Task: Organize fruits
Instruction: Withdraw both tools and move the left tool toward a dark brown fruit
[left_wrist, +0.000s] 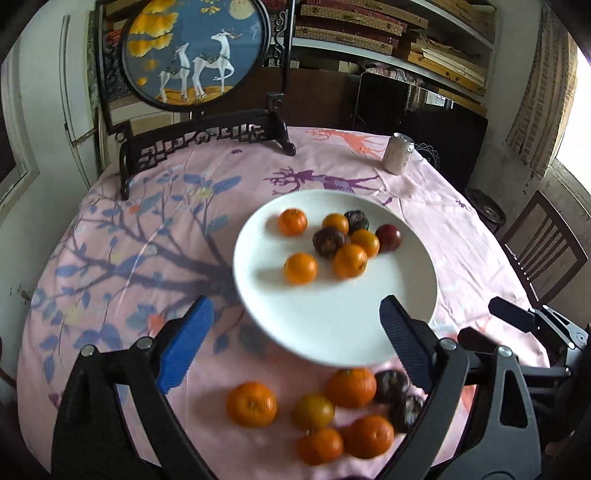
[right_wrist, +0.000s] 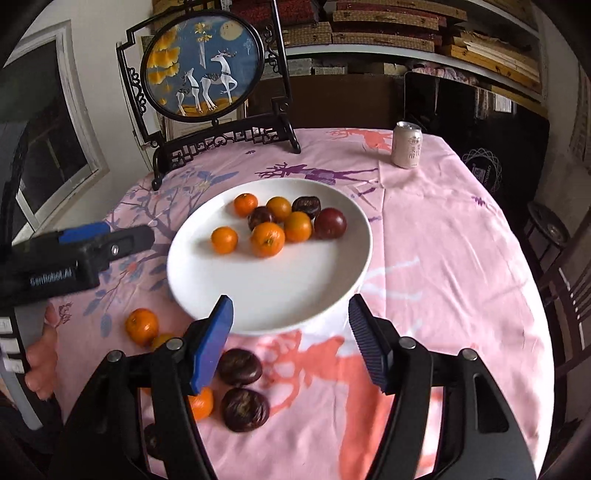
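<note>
Left wrist view: the left tongs (left_wrist: 295, 332) gape wide and empty over the near rim of the white plate (left_wrist: 332, 332), eight fruits (left_wrist: 341, 240) clustered on it, more, slightly blurred, loose on the pink worktop (left_wrist: 110, 221). Right wrist view: the right tongs (right_wrist: 290, 332) stand spread, gripping nothing, two dark fruits (right_wrist: 242, 391) just below them.

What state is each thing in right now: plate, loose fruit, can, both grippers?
White plate: on the tablecloth, holding eight fruits at its far side.
Loose fruits: on the cloth, near the plate's front edge.
Can: upright, at the table's far edge.
Left gripper: open, empty.
Right gripper: open, empty.
</note>
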